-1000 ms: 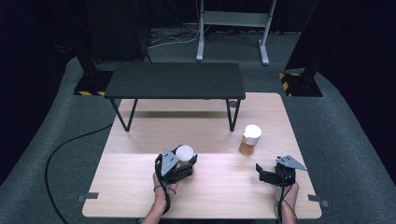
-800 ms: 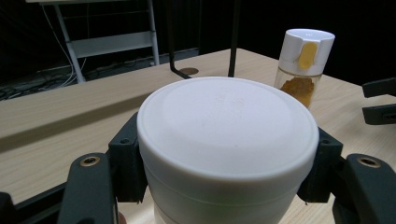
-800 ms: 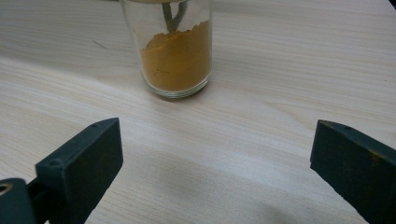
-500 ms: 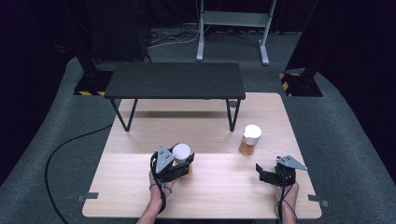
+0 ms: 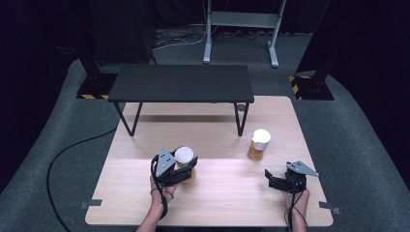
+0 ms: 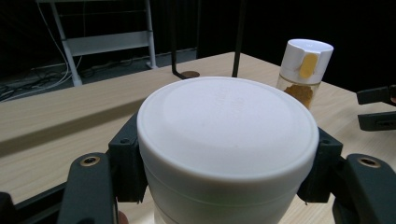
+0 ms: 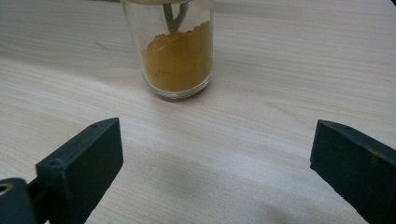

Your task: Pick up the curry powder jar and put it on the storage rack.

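Observation:
A white-lidded jar (image 5: 184, 156) with orange contents stands at the front left of the wooden table (image 5: 217, 193). My left gripper (image 5: 186, 170) is shut on this jar; in the left gripper view both jaws press the sides just under its lid (image 6: 226, 126). A second jar (image 5: 258, 144) with a white flip cap and orange powder stands upright at the right centre, also in the left gripper view (image 6: 303, 70). My right gripper (image 5: 269, 180) rests low near the front right, open, with its jaws wide apart (image 7: 215, 158) and the second jar's glass body (image 7: 177, 56) a short way ahead of them.
A low black bench (image 5: 181, 83) stands across the far half of the table, its legs (image 5: 240, 121) near the second jar. A black cable (image 5: 72, 154) runs over the grey floor on the left. A metal stand (image 5: 241, 21) is behind the table.
My left gripper has shifted slightly to the left with the white-lidded jar held in it. The right gripper and the second jar have stayed where they were.

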A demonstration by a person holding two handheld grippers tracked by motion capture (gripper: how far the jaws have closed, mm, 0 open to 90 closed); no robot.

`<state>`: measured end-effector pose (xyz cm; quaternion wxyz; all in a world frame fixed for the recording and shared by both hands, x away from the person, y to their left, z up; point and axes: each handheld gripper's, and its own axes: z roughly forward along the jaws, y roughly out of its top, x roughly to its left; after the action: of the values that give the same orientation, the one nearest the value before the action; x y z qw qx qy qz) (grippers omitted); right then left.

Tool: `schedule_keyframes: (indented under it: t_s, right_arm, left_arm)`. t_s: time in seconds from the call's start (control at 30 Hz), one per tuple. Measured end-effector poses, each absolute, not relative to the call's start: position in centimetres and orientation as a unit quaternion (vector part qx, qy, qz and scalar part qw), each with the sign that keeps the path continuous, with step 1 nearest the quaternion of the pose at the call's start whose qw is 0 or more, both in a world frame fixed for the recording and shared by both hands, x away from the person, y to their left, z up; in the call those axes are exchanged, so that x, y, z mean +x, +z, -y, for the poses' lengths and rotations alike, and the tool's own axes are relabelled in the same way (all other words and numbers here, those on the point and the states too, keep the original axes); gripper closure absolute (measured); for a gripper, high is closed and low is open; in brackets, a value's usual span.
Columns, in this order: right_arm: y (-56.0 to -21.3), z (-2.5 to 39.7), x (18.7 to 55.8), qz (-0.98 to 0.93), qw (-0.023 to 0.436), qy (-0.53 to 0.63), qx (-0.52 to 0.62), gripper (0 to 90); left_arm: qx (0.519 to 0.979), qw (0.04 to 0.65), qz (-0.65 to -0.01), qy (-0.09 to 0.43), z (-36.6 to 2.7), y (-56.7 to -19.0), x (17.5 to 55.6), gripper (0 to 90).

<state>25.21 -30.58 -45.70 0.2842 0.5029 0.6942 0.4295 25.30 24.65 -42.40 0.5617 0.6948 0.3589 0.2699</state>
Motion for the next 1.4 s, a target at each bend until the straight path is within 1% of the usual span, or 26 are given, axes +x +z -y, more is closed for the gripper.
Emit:
schedule_keyframes:
  t_s: [0.33,0.73,1.4]
  right_arm:
    - [-45.6,30.5,25.3,-0.696,0.284,0.427,0.503,1.6]
    - [-45.6,30.4,25.4,-0.698,0.284,0.424,0.503,1.7]
    - [-45.6,30.4,25.3,-0.696,0.285,0.423,0.505,1.7]
  left_arm:
    - [0.695,0.559,-0.360,0.275,-25.4,-41.6,25.6,33.3]
    - [0.694,0.557,-0.367,0.270,-26.0,-40.8,26.7,33.3]
    - [0.706,0.545,-0.364,0.270,-26.2,-39.6,28.0,33.3]
